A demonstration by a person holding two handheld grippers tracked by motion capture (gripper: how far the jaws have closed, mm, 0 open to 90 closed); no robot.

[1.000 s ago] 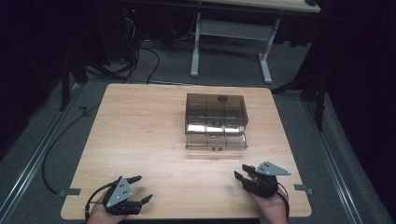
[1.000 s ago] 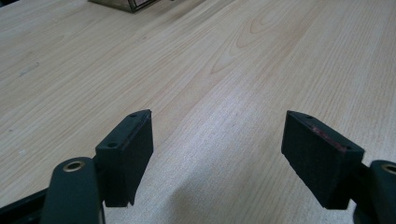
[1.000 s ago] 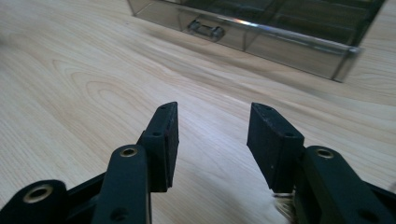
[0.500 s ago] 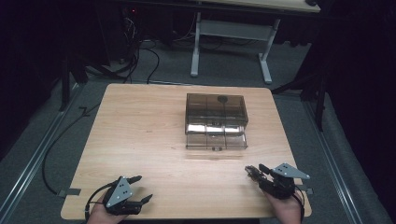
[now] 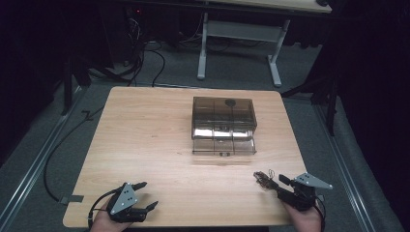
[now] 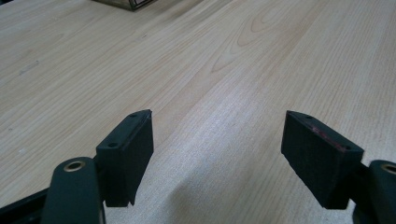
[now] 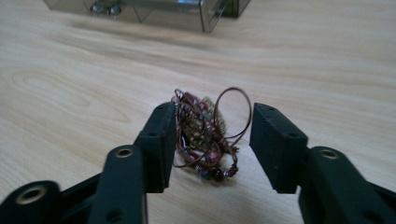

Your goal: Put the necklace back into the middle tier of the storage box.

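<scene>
At lower right, the right gripper (image 5: 270, 181) has shifted outward, its jaws half-open around a tangled copper-wire beaded trinket (image 7: 205, 135), suggesting pickup; left gripper (image 5: 145, 195) gapes wide, empty.

Bare table (image 5: 145, 140) lies open everywhere except the central drawer box (image 5: 223, 124).

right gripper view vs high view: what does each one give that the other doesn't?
Right gripper view alone: the beaded wire tangle in detail, copper loops and small reddish beads, resting on the wood between the jaws of the right hand-held gripper; it lies against one jaw, with a gap to the other.

High view alone: the left hand-held gripper, open at the near left; the smoky plastic drawer box whole, its bottom drawer pulled out; floor cables and a far desk frame.

Both: the wooden table, the box's front and the tangle.
</scene>
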